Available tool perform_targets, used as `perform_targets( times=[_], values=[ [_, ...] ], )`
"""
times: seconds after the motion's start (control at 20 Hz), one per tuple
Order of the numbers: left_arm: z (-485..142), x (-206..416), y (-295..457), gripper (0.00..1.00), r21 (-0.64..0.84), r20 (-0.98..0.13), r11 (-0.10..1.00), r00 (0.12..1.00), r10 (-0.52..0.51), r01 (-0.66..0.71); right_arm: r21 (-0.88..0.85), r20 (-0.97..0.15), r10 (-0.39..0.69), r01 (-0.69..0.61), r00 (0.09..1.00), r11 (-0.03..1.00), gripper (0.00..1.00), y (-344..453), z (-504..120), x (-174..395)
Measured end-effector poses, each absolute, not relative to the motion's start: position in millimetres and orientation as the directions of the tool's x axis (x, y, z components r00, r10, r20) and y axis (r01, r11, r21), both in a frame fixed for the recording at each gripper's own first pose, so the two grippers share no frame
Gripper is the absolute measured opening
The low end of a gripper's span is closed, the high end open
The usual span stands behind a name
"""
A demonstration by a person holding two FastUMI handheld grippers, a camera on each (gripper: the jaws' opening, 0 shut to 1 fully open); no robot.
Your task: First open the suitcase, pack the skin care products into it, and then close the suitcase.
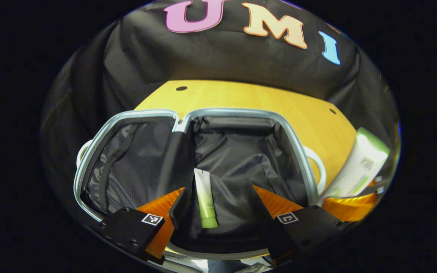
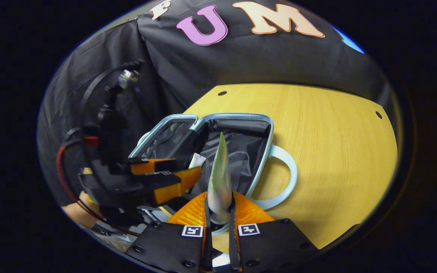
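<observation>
From where I stand, the suitcase (image 1: 241,113) lies open on the yellow wood-grain worktop (image 1: 264,102), its two halves lined with dark, crinkled fabric and edged with a pale metallic rim; a white loop handle (image 1: 319,167) sticks out at its right side. The left tool (image 1: 218,214) hangs over the right half with its two orange-ribbed fingers spread wide, gripping nothing. Between them, one slim white-to-green tube (image 1: 205,197) lies on the lining, cap toward the near edge. Further right, a second, fatter white-and-green tube (image 1: 359,165) stands tilted, pinched in the right tool (image 2: 218,216), whose fingers are pressed on its base. In the right gripper view that tube's flat crimped end points up over the suitcase's right half, with the left tool just beside it to the left.
</observation>
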State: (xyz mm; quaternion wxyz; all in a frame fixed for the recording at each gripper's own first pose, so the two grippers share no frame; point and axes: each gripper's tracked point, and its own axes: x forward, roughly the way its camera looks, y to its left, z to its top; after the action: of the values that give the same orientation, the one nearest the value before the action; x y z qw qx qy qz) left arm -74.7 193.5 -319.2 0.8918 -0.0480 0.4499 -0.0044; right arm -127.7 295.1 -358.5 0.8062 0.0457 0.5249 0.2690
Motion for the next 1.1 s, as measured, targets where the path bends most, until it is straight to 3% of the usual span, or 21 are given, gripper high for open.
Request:
perform_targets(
  times=[0.3,0.45,0.5,0.7,0.8,1.1],
  values=[
    [-274,-64,266,0.92,-0.092,-0.739,0.983,0.673,0.038,-0.157,0.329,-0.885,0.409,-0.323,0.222,0.887,0.19,308,-396,-134],
    [-264,-66,331,0.92,-0.052,-0.720,0.971,0.682,0.127,-0.235,0.303,-0.899,0.373,-0.289,0.228,0.908,0.27,315,-398,-129],
    [-263,-70,355,0.91,-0.039,-0.720,0.965,0.677,0.152,-0.259,0.276,-0.896,0.351,-0.279,0.271,0.920,0.30,316,-395,-121],
    [-268,-74,450,0.92,0.006,-0.723,0.934,0.644,0.251,-0.357,0.185,-0.855,0.278,-0.243,0.438,0.952,0.82,323,-377,-85],
    [-272,-76,495,0.92,0.023,-0.722,0.921,0.631,0.285,-0.389,0.208,-0.812,0.283,-0.201,0.510,0.957,0.98,334,-361,-69],
    [-317,-69,570,0.91,0.025,-0.778,0.905,0.560,0.285,-0.426,0.207,-0.707,0.236,-0.124,0.667,0.970,0.98,344,-325,-37]
  ],
)
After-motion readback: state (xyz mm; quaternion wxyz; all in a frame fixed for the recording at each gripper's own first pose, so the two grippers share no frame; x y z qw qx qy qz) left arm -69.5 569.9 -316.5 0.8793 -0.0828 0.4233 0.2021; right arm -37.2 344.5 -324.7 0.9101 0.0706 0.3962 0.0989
